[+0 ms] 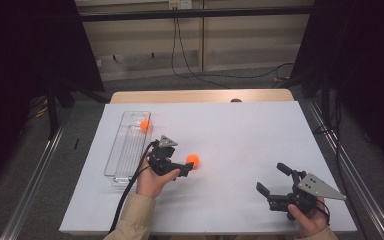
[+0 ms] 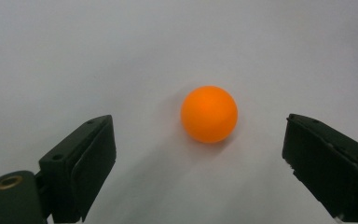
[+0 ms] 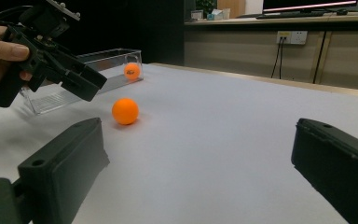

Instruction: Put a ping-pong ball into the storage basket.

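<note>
White table (image 1: 240,130) — orange ball (image 1: 193,160); clear tray (image 1: 125,150) at left

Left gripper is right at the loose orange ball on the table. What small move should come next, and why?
Probably ease the left gripper forward and down until its jaws straddle the orange ball, then close. The jaws stand open and the ball lies on the white table just ahead of them, untouched. Another ball already lies in the clear tray, so this one likely goes there too.
</note>
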Demonstrator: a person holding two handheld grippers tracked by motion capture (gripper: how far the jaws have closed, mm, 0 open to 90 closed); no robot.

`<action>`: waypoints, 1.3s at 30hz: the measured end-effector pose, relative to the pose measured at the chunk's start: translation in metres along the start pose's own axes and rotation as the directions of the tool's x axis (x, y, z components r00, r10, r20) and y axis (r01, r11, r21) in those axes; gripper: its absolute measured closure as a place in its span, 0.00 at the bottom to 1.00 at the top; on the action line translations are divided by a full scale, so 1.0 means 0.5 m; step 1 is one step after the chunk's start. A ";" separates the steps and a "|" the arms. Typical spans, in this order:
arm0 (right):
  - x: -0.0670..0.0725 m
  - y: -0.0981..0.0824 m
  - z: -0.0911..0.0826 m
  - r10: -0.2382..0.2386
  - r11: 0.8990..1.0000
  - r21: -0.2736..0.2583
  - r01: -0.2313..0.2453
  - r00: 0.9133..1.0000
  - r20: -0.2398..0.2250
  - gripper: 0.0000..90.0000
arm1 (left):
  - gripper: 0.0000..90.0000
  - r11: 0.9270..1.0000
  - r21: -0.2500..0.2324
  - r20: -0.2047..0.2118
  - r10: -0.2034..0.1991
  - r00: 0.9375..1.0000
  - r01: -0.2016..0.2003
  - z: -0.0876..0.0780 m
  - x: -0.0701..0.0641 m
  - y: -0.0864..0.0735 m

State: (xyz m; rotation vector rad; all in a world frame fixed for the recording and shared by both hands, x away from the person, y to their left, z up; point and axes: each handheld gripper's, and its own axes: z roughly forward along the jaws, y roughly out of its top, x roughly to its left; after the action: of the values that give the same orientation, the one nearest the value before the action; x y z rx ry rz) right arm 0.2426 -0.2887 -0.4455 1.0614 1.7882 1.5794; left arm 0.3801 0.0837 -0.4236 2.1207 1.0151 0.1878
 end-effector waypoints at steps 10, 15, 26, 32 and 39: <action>0.000 0.000 -0.002 -0.001 1.000 0.001 0.001 1.000 0.001 0.02 | 0.11 1.000 -0.016 0.007 -0.007 1.000 0.007 0.003 -0.003 0.002; -0.001 0.000 -0.002 0.000 1.000 0.001 0.000 1.000 0.004 0.02 | 0.11 1.000 -0.011 0.011 -0.006 1.000 0.006 0.008 -0.004 0.001; -0.001 -0.001 -0.001 0.001 1.000 0.002 -0.001 1.000 0.002 0.02 | 0.11 1.000 -0.024 0.006 -0.005 1.000 0.005 0.016 -0.010 0.000; -0.001 -0.001 -0.001 0.001 1.000 0.002 -0.001 1.000 0.002 0.02 | 0.11 1.000 -0.020 0.004 -0.001 1.000 0.001 0.022 -0.012 -0.001; -0.002 -0.001 -0.001 0.001 1.000 0.004 -0.001 1.000 0.002 0.02 | 0.11 1.000 -0.017 0.000 0.000 1.000 0.000 0.026 -0.012 -0.002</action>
State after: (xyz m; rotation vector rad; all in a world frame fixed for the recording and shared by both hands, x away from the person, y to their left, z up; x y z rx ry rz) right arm 0.2425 -0.2897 -0.4459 1.0653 1.7905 1.5760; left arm 0.3811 0.0721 -0.4323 2.1056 1.0100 0.1961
